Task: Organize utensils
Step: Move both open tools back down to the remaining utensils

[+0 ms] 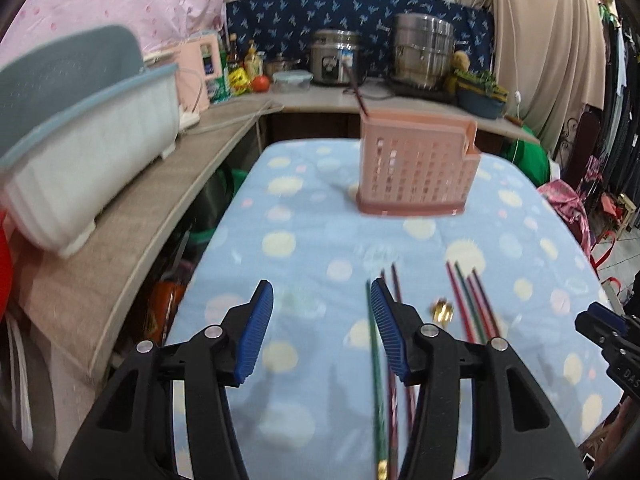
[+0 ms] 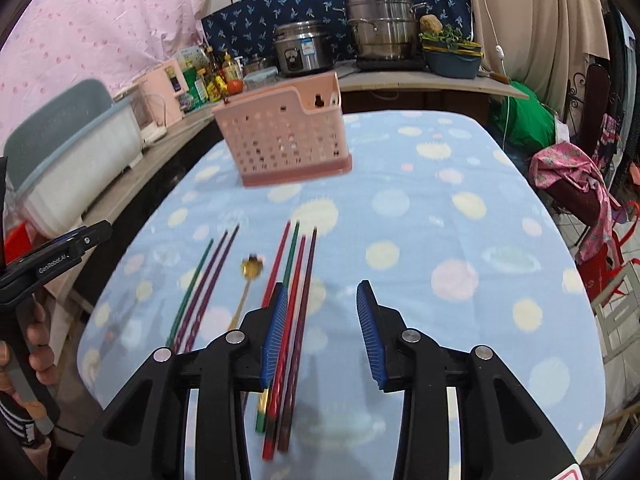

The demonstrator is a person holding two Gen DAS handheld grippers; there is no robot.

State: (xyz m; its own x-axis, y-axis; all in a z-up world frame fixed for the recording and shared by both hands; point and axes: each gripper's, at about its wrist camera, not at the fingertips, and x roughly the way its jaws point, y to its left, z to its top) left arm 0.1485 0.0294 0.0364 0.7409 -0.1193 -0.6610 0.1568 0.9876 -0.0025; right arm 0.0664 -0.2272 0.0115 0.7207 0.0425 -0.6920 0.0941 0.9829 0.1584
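Observation:
A pink perforated utensil caddy stands on the blue dotted tablecloth, with one dark chopstick sticking out of it. Loose chopsticks lie flat in two bundles, with a gold spoon between them. My left gripper is open and hovers over the cloth; its right finger covers part of the left bundle. My right gripper is open too, its left finger above the right bundle. No pad touches anything.
A white and blue dish drainer sits on the wooden counter at the left. A rice cooker and a steel pot stand on the back counter. Clothes and bags crowd the table's right side.

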